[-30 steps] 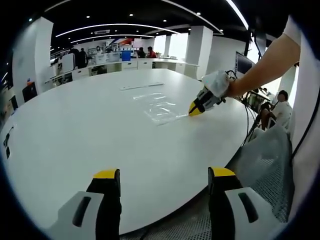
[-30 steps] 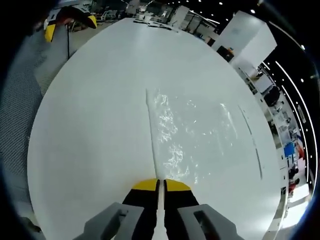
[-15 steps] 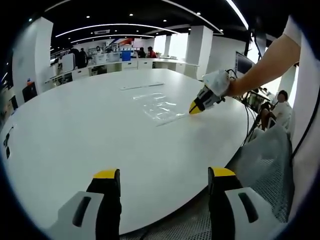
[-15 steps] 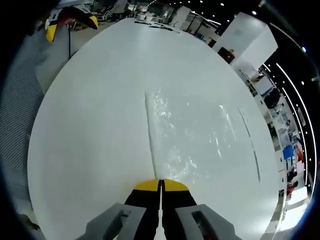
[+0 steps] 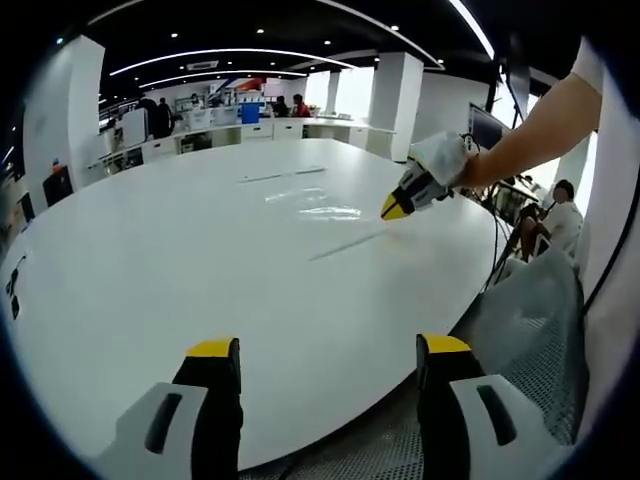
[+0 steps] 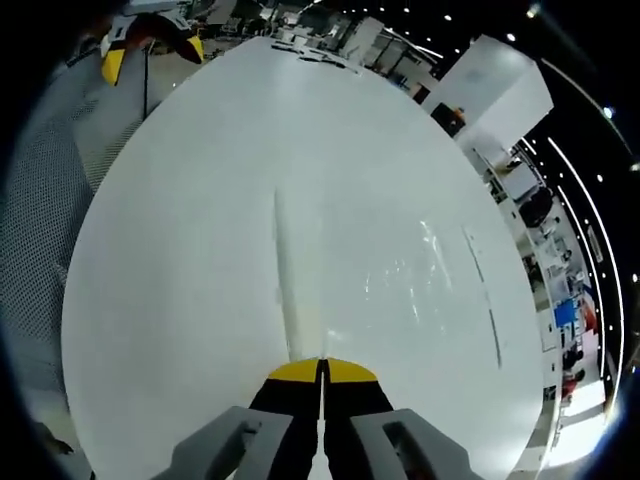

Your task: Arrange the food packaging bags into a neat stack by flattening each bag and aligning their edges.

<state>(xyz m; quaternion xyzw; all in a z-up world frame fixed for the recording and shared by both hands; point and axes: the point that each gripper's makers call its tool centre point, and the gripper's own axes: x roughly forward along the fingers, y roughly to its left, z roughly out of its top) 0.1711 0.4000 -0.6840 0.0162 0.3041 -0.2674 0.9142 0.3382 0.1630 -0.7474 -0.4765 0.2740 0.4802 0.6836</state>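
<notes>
Clear plastic is what I have in my right gripper [image 6: 322, 366]: its yellow-tipped jaws are pressed together on the near edge of a transparent food bag [image 6: 380, 275], which stretches away from the tips over the white table [image 6: 200, 200]. In the left gripper view I see that same gripper [image 5: 393, 208] from the side, held in a gloved hand [image 5: 440, 160], its tips raised a little above the tabletop at the right, with the bag [image 5: 320, 212] spreading leftward from it as a faint glossy sheet. Whether the bag's far part rests on the table I cannot tell. A second thin strip, perhaps another bag's edge [image 5: 282, 174], lies farther off on the table.

My left gripper [image 5: 327, 352] hangs over the near rim of the table [image 5: 150, 260], jaws wide apart and holding nothing. It also shows at the far left in the right gripper view [image 6: 150, 45]. A grey mesh chair [image 5: 530, 330] sits at the near right.
</notes>
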